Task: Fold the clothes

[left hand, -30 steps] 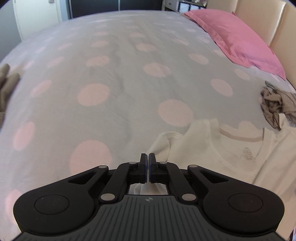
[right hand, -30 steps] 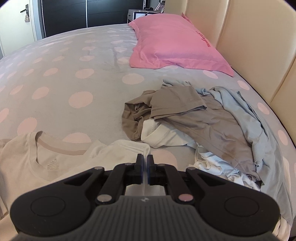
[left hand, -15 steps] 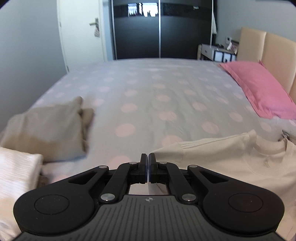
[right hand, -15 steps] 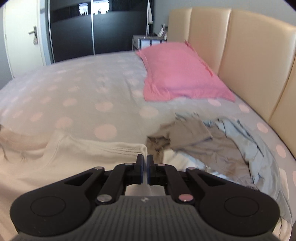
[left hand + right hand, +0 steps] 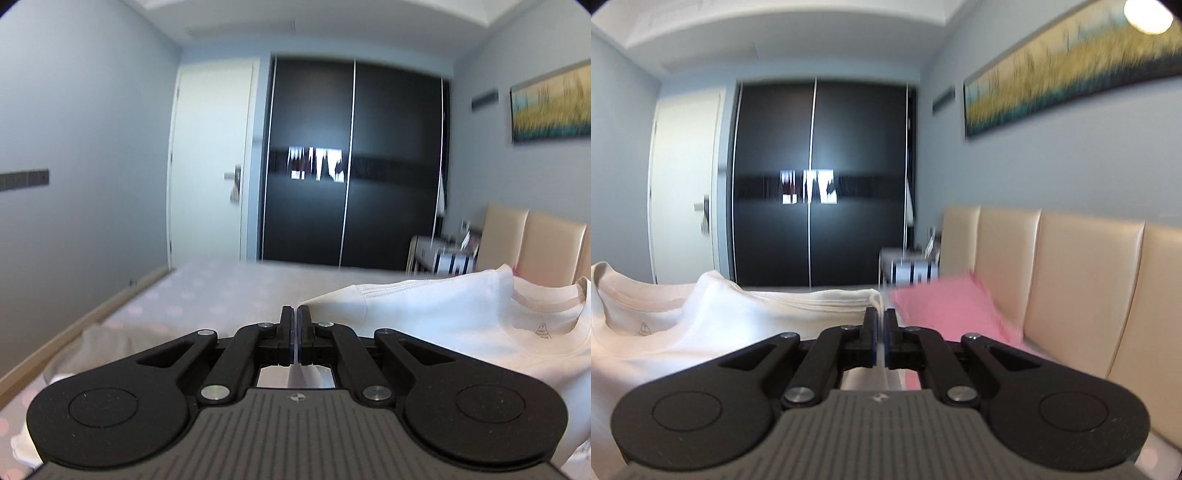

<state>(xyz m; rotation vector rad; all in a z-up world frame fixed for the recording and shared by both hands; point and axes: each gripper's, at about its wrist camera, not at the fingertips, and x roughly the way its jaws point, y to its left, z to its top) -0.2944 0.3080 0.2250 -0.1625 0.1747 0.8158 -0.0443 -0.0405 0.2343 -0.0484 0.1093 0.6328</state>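
Observation:
A cream T-shirt [image 5: 461, 325] with a pale pink neckband hangs raised above the bed, stretched between my two grippers. My left gripper [image 5: 296, 314] is shut on the edge of one sleeve. My right gripper [image 5: 880, 317] is shut on the other sleeve's edge, and the cream T-shirt [image 5: 720, 321] spreads out to its left. The neck opening with a small printed mark shows in both wrist views. The lower part of the shirt is hidden below the gripper bodies.
The spotted grey bed [image 5: 229, 291] lies below, with folded pale clothes [image 5: 96, 339] at its left edge. A pink pillow [image 5: 945, 314] rests against the beige padded headboard [image 5: 1071, 288]. A black wardrobe [image 5: 351, 166] and a white door [image 5: 207, 166] stand beyond the bed.
Both grippers have risen from the bed and tilted up, lifting the T-shirt by its sleeves. The views now face the wardrobe and walls, and the clothes pile has dropped out of sight.

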